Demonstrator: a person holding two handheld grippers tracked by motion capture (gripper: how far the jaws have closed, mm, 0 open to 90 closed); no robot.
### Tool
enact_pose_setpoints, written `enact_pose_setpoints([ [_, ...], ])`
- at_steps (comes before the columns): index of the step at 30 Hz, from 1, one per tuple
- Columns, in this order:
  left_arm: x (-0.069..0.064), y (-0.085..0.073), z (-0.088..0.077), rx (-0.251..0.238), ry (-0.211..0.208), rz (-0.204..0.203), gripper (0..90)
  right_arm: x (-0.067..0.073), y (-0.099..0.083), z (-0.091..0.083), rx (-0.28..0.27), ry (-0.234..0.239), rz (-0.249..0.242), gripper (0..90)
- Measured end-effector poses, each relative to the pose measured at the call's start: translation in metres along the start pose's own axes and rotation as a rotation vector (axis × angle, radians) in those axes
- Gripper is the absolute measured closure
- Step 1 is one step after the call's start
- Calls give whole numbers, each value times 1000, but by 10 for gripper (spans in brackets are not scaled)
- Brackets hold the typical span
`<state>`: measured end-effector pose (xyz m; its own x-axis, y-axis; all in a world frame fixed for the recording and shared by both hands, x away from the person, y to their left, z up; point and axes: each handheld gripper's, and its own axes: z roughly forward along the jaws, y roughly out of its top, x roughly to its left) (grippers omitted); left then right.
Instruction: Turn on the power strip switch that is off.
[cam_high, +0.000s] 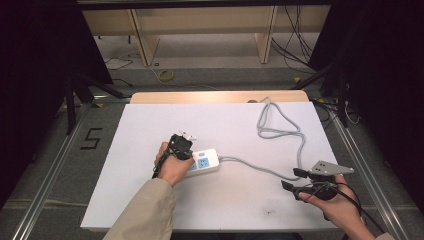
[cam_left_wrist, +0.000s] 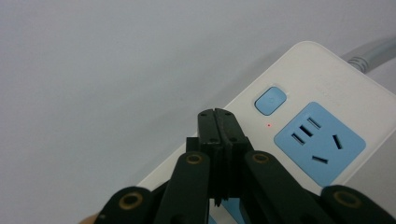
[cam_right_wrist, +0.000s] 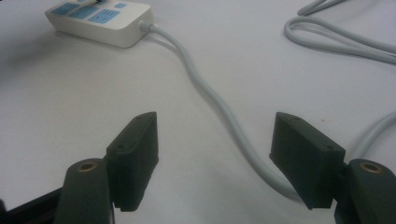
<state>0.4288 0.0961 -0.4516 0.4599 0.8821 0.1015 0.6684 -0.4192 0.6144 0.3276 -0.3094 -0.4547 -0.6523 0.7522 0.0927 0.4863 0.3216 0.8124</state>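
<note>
A white table top (cam_high: 150, 200) is seen in the high view, laid over a wooden board (cam_high: 220, 96). On it lies a white power strip (cam_high: 204, 161) with blue sockets, near the middle and a little toward the person's left, and from its right end a grey cord (cam_high: 280, 131) is run across the table, looped near the far right edge and brought back toward the right side. No container is to be made out on the table.

The left gripper (cam_high: 181, 142) is held over the power strip's left end, the left hand (cam_high: 172, 165) wrapped around its body. Its jaws are pressed flat together with nothing between them. In the left gripper view the joined tips (cam_left_wrist: 215, 122) are seen just beside a blue button (cam_left_wrist: 270, 100) and a small red light (cam_left_wrist: 269, 125), details lost in the high view; a blue socket (cam_left_wrist: 319, 141) lies to their right.

The right gripper (cam_high: 295, 179) is held low at the table's right edge in the right hand (cam_high: 340, 202), well apart from the strip. Its jaws stand wide apart and empty. In the right gripper view (cam_right_wrist: 215, 158) the cord (cam_right_wrist: 219, 107) is seen passing on the table between the spread jaws, untouched, with the strip (cam_right_wrist: 100, 18) far off at upper left.
</note>
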Motion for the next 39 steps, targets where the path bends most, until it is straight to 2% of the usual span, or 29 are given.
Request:
enact_pose_setpoints([
  [5, 1, 1, 0, 5, -5, -4, 900, 0, 0, 0, 2, -2, -2, 327],
  [13, -2, 3, 1, 24, 7, 22, 900, 2, 0, 0, 8, -5, -12, 328],
  [22, 1, 4, 1, 31, -7, -4, 900, 2, 0, 1, 9, -3, -13, 330],
  [39, 1, 9, 2, 72, -4, -1, 900, 2, 0, 1, 12, -2, -12, 330],
])
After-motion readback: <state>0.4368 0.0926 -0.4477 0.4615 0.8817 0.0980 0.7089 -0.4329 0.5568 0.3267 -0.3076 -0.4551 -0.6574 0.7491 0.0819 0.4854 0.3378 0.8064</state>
